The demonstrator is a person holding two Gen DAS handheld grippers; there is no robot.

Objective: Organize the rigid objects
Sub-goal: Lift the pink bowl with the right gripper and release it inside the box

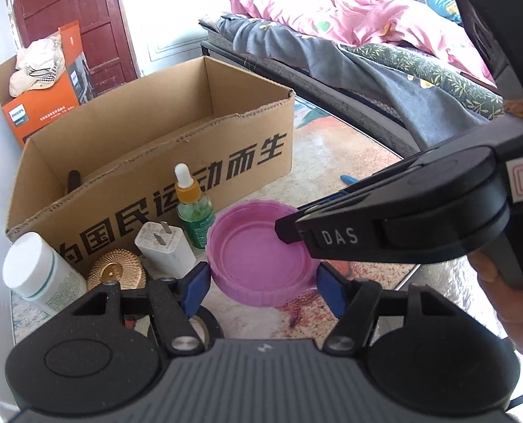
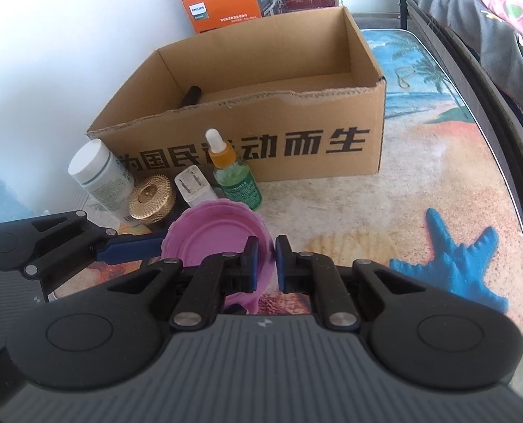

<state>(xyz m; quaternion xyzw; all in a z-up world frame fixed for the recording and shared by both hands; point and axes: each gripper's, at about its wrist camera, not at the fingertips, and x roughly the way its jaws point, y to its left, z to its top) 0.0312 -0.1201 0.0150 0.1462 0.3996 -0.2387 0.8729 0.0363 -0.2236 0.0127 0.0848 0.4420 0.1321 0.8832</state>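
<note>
Round pink ribbed plastic lid held above surface, before open brown cardboard box. Left hand-held gripper clamps lid's sides; right hand-held gripper pinches its rim.

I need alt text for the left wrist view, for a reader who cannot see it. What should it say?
A pink lid sits between the blue pads of the left gripper, while the right gripper pinches its far rim. Behind stand a dropper bottle, white charger, gold disc, white bottle and an open cardboard box.
</note>
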